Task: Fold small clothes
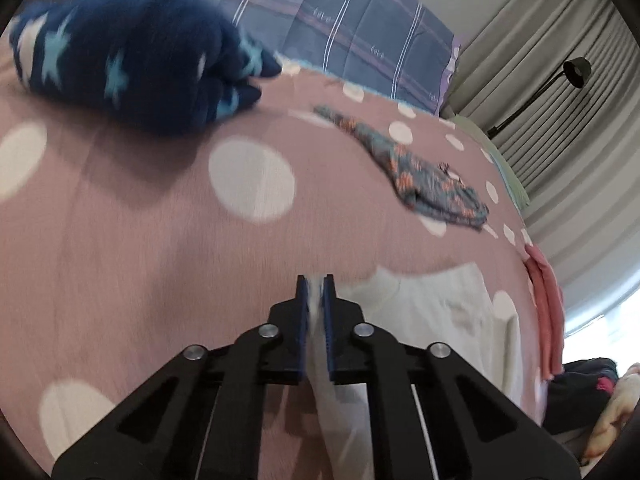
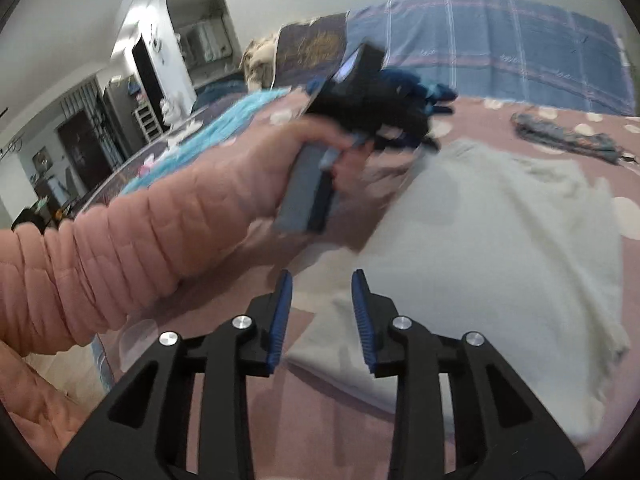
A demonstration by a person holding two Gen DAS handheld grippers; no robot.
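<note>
Left hand-held gripper (image 1: 318,280) was clamped on an edge of the white garment (image 2: 500,232) | garment lay on the polka-dot bed (image 1: 140,220), long axis running from the near edge toward the pillow end | right hand-held gripper (image 2: 322,280) stood apart, holding nothing, over its near edge.

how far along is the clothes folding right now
Early. The left claw is shut on an edge of the white cotton garment, which lies mostly spread on the pink polka-dot bedsheet. The right claw hovers open over it. The grey patterned small garment lies unfolded.
</note>
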